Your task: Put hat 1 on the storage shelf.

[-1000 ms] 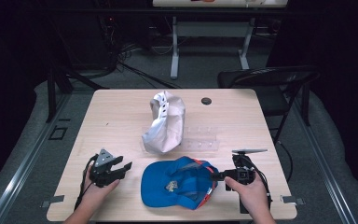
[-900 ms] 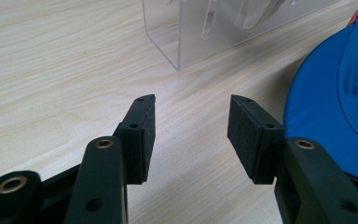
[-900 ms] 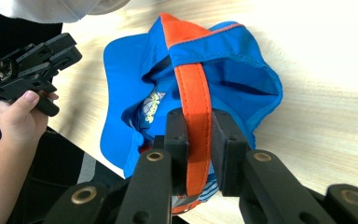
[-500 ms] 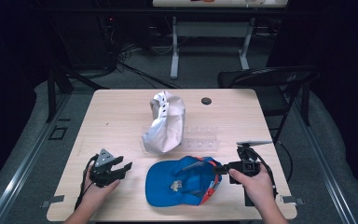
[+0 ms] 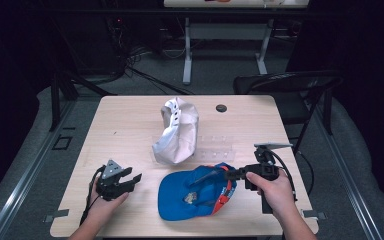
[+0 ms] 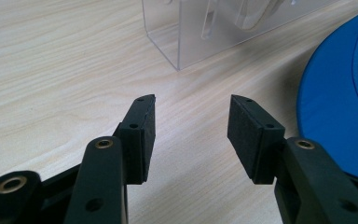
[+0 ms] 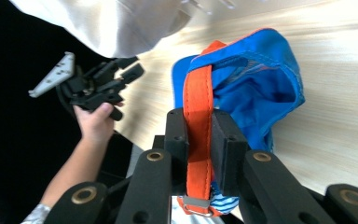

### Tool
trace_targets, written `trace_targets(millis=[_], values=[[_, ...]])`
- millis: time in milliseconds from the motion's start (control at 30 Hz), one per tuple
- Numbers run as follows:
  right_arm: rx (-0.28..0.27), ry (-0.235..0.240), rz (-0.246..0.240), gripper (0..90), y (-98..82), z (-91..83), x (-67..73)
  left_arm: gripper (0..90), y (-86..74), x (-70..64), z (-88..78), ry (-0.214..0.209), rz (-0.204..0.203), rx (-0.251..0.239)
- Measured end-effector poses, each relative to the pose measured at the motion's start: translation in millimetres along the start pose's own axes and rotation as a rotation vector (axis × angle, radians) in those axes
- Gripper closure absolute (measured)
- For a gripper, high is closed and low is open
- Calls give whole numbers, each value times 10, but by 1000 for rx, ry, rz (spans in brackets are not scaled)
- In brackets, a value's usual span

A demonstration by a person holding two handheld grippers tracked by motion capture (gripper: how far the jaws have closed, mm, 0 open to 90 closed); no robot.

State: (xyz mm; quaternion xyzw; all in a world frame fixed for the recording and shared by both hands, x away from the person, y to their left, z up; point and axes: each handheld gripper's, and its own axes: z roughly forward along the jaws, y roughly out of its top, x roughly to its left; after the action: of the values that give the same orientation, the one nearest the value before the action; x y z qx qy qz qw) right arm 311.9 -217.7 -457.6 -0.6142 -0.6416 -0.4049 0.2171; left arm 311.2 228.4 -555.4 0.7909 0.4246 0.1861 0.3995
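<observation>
The left claw rests low on the light wooden table, near its front left corner, held by the person's left hand. Its two black jaws stand wide apart and nothing is between them; in the left gripper view the pads hover just over the bare wood. Ahead of this claw stands a clear plastic stand, and to its right side lies the blue brim of a cap, near the jaw but not touching it. A white cap sits on the stand, beyond and to the right of the left claw in the high view. Farther right, the blue cap lies on the table between the two claws, near the front edge. The right claw, held by the right hand, points toward the left claw and is closed on the orange strap at the back of the blue cap; in the right gripper view the strap runs straight between the two pads, and the blue cloth hangs just beyond them. A small black round object lies on the table far ahead of the right claw.
</observation>
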Motion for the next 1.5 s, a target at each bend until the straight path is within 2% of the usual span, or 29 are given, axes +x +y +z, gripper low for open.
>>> trace_targets(millis=[67,167,333,500,533,633,667,733,800,833,967,1100,1433,1467,1500], values=[[-10,14,15,785,11,-5,29,523,0,-1,1,0,1,1],[-7,61,26,785,40,-22,67,522,2,0,-2,3,1,5],[-4,113,25,785,88,-47,141,522,0,2,-2,6,-2,1],[-8,138,32,785,132,-78,219,525,2,2,-4,11,1,6],[-4,156,24,785,162,-102,273,525,3,3,-5,14,1,6],[-6,161,22,785,178,-116,311,525,2,9,-6,17,3,3],[-12,193,24,785,199,-134,363,524,0,8,-7,18,-6,0],[-13,215,21,785,216,-148,416,524,0,5,-8,17,-5,-1],[-7,217,14,785,224,-155,434,523,1,4,-9,15,-1,-1],[-11,223,10,785,246,-167,499,523,0,-1,-8,14,-2,-4],[-7,234,0,786,290,-194,589,523,2,2,-12,13,-1,-4],[-12,224,-2,785,331,-243,658,523,2,8,-11,13,-1,-4],[-63,202,1,786,411,-470,722,523,4,10,-19,14,-3,-5],[-80,193,8,786,432,-526,728,523,4,8,-17,14,-3,-5],[-75,205,35,786,441,-546,719,523,4,7,-17,14,-3,-4]])
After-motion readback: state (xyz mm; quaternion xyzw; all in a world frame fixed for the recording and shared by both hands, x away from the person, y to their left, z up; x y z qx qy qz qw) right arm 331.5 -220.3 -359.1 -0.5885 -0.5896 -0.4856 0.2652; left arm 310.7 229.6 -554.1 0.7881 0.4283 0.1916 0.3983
